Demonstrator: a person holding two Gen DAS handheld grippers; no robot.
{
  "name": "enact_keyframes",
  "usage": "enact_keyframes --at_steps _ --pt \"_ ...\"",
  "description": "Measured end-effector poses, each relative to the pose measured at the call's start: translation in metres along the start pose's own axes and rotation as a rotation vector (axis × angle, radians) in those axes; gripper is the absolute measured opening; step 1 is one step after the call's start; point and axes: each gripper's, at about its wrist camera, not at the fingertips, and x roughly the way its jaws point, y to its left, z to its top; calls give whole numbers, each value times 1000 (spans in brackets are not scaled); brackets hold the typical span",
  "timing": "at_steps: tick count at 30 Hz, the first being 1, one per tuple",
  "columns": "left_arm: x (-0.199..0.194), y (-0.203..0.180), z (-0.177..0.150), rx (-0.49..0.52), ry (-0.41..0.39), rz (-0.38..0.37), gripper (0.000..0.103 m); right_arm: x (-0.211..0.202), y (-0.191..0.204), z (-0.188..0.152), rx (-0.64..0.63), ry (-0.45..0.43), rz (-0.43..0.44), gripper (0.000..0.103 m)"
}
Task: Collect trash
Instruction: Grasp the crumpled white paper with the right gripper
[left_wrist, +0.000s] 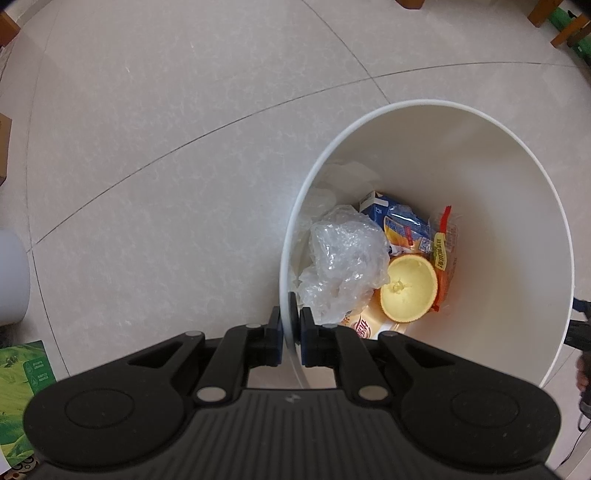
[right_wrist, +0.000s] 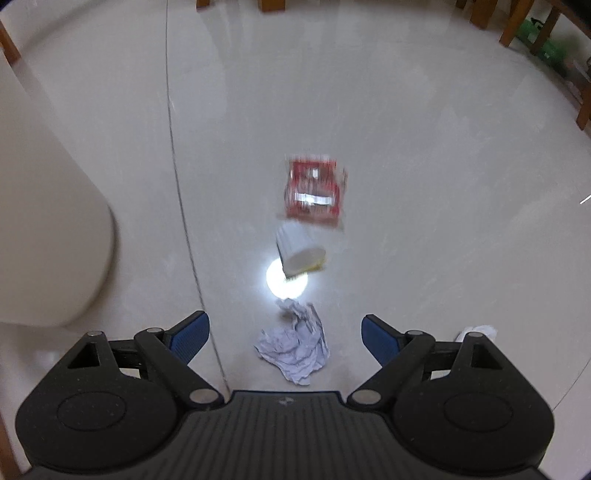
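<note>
My left gripper (left_wrist: 289, 328) is shut on the near rim of a white trash bin (left_wrist: 480, 155), one finger outside the wall and one inside. Inside the bin lie crumpled clear plastic (left_wrist: 345, 258), a blue carton (left_wrist: 397, 221), an orange peel half (left_wrist: 408, 288) and snack wrappers (left_wrist: 445, 251). My right gripper (right_wrist: 285, 338) is open above the tiled floor, with a crumpled white paper (right_wrist: 295, 347) lying on the floor between its blue pads. Farther ahead lie a paper cup (right_wrist: 301, 254) on its side and a red wrapper (right_wrist: 316, 190), both blurred.
The bin's white wall (right_wrist: 48, 221) fills the left of the right wrist view. A small white scrap (right_wrist: 478, 330) lies by the right finger. Wooden furniture legs (right_wrist: 517, 26) stand at the far edge. A green box (left_wrist: 22, 387) and a cardboard box (left_wrist: 3, 147) sit on the left.
</note>
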Motion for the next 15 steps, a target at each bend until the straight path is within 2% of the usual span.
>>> enact_keyframes --at_steps 6,12,15 --pt "1 -1 1 0 6 5 7 50 6 -13 12 69 -31 92" --pt "1 -2 0 5 4 10 7 72 7 -19 2 87 -59 92" --pt "1 -3 0 4 5 13 7 78 6 -18 1 92 -60 85"
